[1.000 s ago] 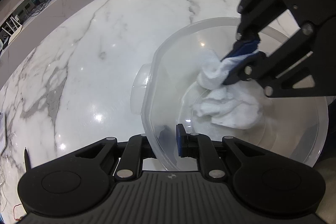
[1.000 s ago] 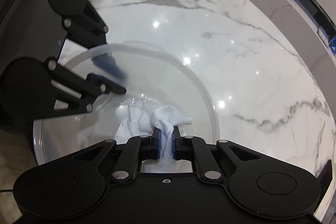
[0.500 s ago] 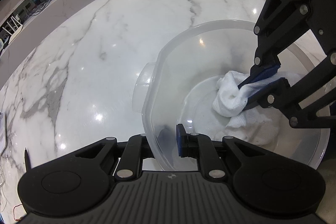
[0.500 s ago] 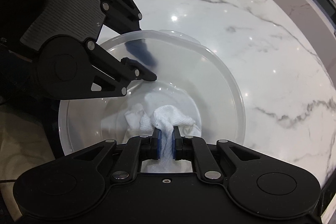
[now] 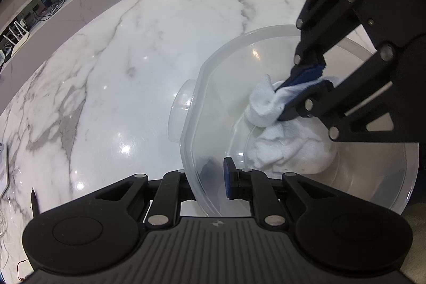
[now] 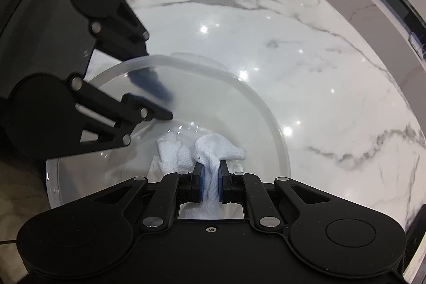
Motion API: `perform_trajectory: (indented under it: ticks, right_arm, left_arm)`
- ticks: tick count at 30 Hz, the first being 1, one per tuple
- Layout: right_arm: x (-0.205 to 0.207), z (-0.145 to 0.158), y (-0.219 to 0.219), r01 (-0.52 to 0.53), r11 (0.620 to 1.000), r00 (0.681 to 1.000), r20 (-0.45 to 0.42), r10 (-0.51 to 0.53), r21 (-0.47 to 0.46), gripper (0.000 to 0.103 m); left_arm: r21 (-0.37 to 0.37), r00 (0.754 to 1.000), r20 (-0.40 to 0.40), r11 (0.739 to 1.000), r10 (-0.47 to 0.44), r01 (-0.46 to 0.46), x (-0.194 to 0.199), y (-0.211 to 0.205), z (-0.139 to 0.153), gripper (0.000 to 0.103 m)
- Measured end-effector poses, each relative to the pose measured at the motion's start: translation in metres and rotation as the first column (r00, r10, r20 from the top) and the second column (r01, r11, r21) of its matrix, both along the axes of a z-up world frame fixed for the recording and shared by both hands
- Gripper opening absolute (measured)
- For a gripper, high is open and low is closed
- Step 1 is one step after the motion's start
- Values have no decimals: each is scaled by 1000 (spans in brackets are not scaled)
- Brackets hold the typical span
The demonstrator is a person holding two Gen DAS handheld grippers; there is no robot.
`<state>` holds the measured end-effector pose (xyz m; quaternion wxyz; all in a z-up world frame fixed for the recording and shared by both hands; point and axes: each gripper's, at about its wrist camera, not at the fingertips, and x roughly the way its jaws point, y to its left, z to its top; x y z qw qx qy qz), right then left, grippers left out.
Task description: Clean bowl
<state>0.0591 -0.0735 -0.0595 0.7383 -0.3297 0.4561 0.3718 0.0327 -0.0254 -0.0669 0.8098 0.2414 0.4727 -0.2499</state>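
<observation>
Bowl wiping, midway by our judgement.
Left tongs (image 5: 213, 172) clamp the near rim of the clear bowl (image 5: 202, 87) on the marble surface (image 5: 127, 44); right tongs (image 6: 210, 180) grip a white cloth (image 6: 213, 148) inside; more wiping likely remains.

No legible text, label, brand name or number appears in either view; the only marks are a small embossed logo on the left gripper (image 5: 205, 184) body and another on the right gripper (image 6: 211, 175) body, both too small to read.
</observation>
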Motion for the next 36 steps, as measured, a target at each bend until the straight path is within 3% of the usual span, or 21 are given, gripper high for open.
perform_trajectory:
  ticks: [24,36]
  right_arm:
    - [-16,-1,2,-82,997,994,-73,80,-15,8]
    - [-59,18,-18,-54,999,998,-28,53,-4,8]
  left_arm:
    - [2,1000,0,1000,-6,6,-1,0,0,12]
    - [3,1000,3,1000,-8,7,-1,1,-1,12]
